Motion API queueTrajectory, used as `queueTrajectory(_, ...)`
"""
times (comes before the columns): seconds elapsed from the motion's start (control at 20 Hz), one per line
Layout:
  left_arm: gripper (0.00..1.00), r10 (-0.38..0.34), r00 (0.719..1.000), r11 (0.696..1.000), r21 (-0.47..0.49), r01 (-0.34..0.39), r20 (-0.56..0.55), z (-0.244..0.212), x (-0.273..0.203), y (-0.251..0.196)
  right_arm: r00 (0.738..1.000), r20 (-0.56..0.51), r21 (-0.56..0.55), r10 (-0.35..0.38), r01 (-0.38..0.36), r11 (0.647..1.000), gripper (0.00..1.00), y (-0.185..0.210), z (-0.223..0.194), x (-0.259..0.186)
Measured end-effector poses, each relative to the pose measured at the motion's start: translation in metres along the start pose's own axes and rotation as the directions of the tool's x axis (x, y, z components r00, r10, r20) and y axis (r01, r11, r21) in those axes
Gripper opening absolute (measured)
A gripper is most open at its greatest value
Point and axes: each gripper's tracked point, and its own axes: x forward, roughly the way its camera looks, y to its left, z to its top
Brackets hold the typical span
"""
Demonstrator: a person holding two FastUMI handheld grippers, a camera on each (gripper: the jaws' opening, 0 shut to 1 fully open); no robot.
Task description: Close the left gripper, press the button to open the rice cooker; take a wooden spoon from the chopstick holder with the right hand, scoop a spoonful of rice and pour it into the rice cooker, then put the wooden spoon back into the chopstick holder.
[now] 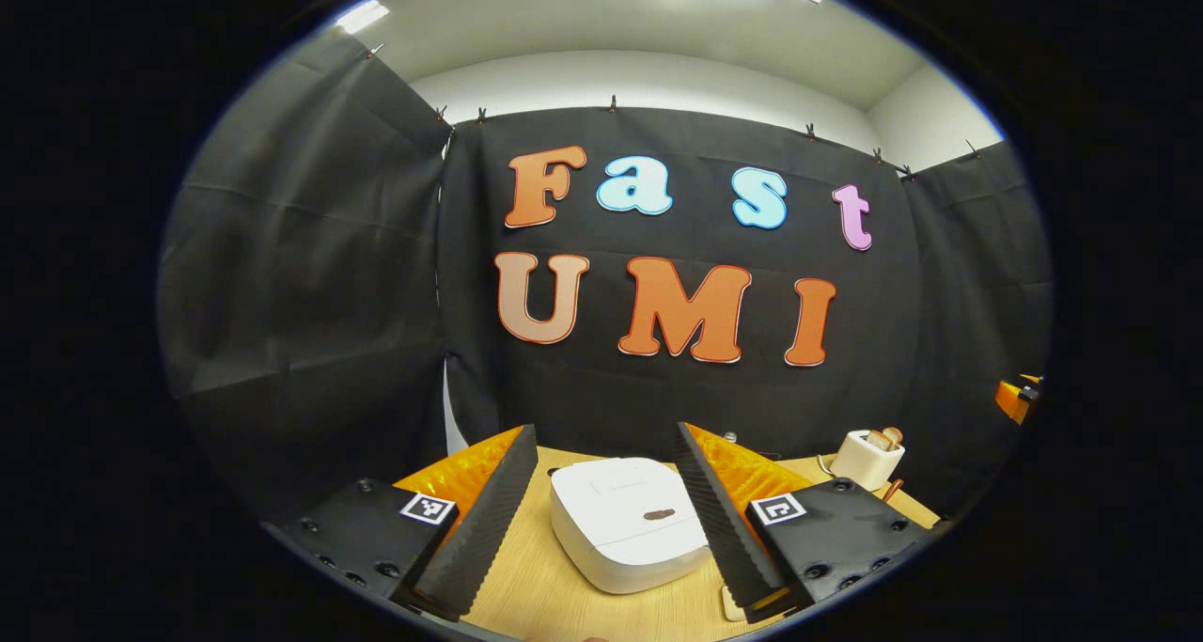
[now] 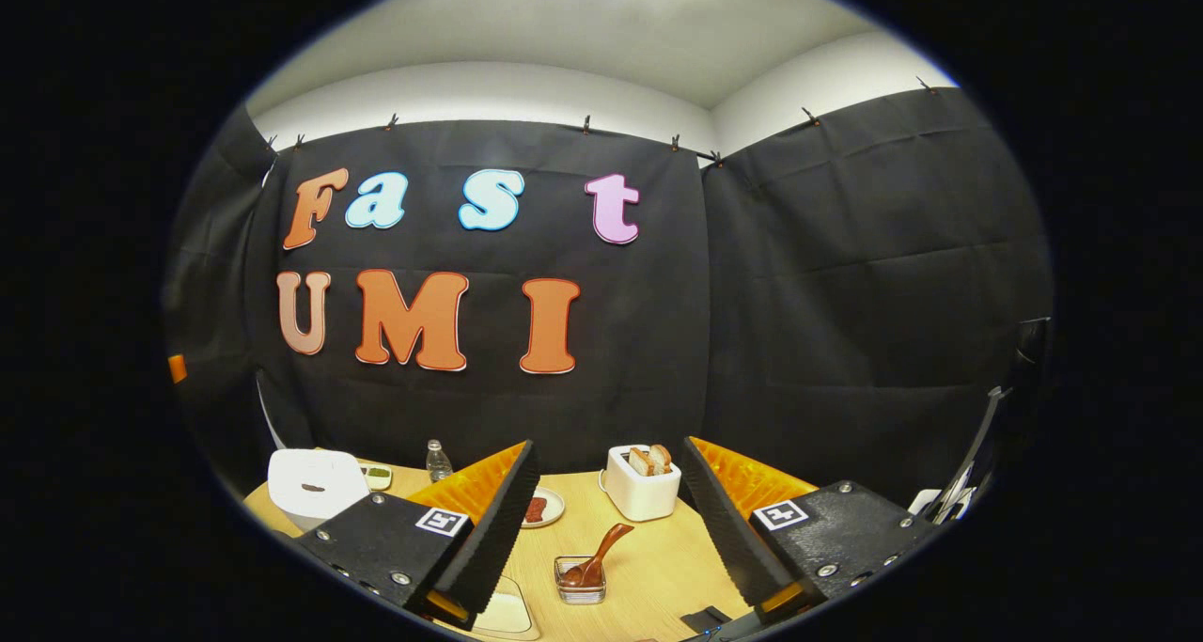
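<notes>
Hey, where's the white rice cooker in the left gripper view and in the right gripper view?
Left gripper view: the rice cooker sits bottom centre on the table, between that view's own open tongs, lid shut.
Right gripper view: the rice cooker is at the far left, beyond the left finger.
Shared landmark: the white toaster holding bread slices.

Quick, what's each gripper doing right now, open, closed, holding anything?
Left gripper: open, holding nothing, above the rice cooker.
Right gripper: open, holding nothing, the spoon ahead of it.
</notes>
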Motion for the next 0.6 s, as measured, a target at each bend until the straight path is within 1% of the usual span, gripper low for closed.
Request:
queueTrajectory(0.2,0.99,-0.007,1.0,1.0,0.001,0.007,-0.007,-0.002,0.0,-0.005,1.0,-0.005,-0.001,0.011,-0.011,1.0,0.94,0.002,-0.003,0.001)
queueTrajectory(0.35,0.96,-0.02,1.0,1.0,0.005,0.02,-0.007,-0.001,0.001,-0.009,1.0,-0.005,-0.014,0.012,-0.012,1.0,0.94,0.003,-0.003,0.001)
queueTrajectory(0.5,0.63,-0.014,1.0,1.0,0.005,0.014,-0.008,-0.002,0.002,-0.008,1.0,-0.011,-0.022,0.019,-0.019,1.0,0.94,0.006,-0.005,0.001)
queueTrajectory(0.6,0.43,-0.027,0.999,1.0,-0.003,0.027,-0.019,-0.004,0.006,-0.011,1.0,-0.013,-0.023,0.018,-0.018,1.0,0.94,0.004,-0.006,0.002)
